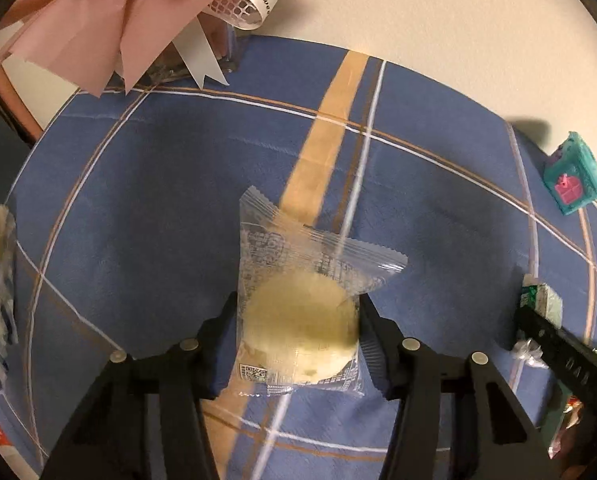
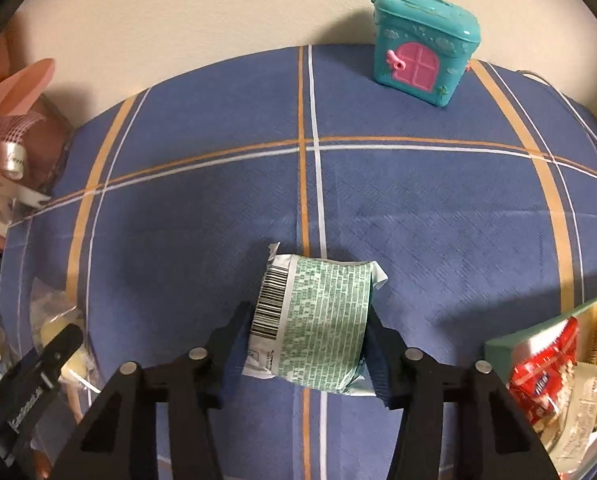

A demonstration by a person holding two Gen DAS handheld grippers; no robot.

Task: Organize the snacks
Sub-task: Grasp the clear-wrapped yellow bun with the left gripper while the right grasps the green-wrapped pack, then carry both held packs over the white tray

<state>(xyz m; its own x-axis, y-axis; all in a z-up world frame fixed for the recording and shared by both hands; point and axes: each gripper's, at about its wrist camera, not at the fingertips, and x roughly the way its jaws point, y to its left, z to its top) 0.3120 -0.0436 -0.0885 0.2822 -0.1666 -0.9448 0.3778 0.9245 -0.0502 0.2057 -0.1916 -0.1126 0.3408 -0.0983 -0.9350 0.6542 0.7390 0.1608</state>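
Blue checked counter point(image 1: 158, 184); teal box point(image 2: 424, 46) at one o'clock. Left gripper point(image 1: 298, 332) clamping a clear-wrapped cake point(image 1: 302, 332), right gripper point(image 2: 308, 332) seemingly gripping a green packet point(image 2: 322, 320).

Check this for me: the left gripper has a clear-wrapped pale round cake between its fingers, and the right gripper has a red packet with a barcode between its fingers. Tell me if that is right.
One thing is wrong: the packet between the right gripper fingers is green and white, not red, as the right wrist view shows. The barcode is there. The left gripper does have the clear-wrapped pale round cake.
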